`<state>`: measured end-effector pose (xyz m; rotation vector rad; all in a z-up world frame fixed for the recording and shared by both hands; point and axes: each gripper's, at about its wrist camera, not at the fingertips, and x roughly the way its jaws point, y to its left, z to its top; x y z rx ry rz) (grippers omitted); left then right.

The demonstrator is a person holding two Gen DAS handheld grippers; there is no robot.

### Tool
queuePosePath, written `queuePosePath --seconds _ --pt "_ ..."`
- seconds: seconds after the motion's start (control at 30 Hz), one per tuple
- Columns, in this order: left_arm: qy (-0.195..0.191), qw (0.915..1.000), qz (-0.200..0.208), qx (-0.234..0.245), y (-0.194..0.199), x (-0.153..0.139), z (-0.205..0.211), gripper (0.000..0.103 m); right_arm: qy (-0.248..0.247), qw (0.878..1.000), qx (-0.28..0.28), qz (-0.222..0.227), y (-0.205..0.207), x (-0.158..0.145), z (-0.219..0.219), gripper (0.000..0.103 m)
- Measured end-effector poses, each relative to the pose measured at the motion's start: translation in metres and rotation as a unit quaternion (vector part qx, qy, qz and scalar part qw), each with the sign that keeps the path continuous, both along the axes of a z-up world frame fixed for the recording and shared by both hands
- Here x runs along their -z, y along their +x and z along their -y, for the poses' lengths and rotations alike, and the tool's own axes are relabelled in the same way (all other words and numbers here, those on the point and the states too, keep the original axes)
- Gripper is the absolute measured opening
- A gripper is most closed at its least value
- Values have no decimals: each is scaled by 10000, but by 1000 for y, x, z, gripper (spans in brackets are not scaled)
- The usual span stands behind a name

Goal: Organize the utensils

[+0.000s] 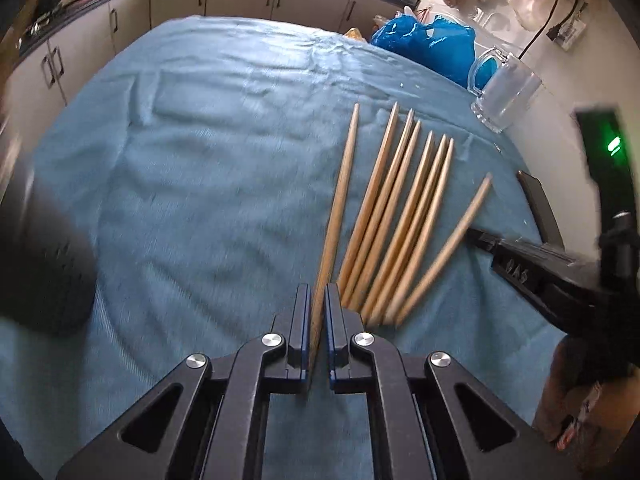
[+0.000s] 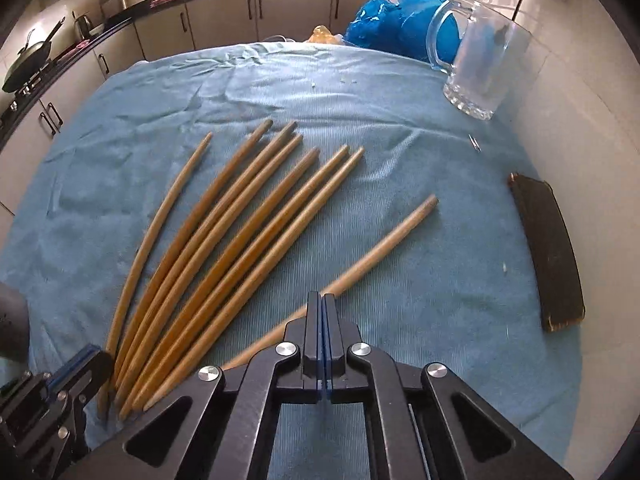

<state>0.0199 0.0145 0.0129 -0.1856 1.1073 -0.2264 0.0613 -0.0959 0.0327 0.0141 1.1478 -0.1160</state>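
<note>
Several wooden chopsticks point(image 1: 400, 216) lie fanned on a blue cloth point(image 1: 192, 184). My left gripper point(image 1: 319, 294) is shut on the thick end of the leftmost chopstick point(image 1: 340, 200), which points away from me. From the right wrist view this gripper point(image 2: 90, 362) is at the lower left, by the fan's point(image 2: 224, 248) near ends. A single chopstick point(image 2: 380, 248) lies apart to the right. My right gripper point(image 2: 322, 300) is shut, pads touching, and its tips rest over that stick. In the left view the right gripper point(image 1: 474, 234) touches that single chopstick point(image 1: 448, 248).
A glass mug point(image 2: 480, 68) stands at the far right with a blue plastic bag point(image 2: 392, 20) behind it. A dark flat case point(image 2: 552, 248) lies along the right edge by the white wall. A blurred dark shape point(image 1: 40, 272) is at the left. Kitchen cabinets point(image 2: 224, 28) run behind the table.
</note>
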Motion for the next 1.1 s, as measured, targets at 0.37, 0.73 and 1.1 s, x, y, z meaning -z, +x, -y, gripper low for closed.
queuePosePath --seconds 0.37,0.73,1.1 --pt "-331 9994 -56 -50 -82 -1 -30 6 1579 9859 321 459 -59 -4 36 20" --pt "-322 9994 92 -48 -89 0 -30 6 1051 9923 639 159 -17 4 3 28" --pt "-658 9973 -331 -4 -102 1 -39 6 699 9970 125 -304 -55 -4 6 8"
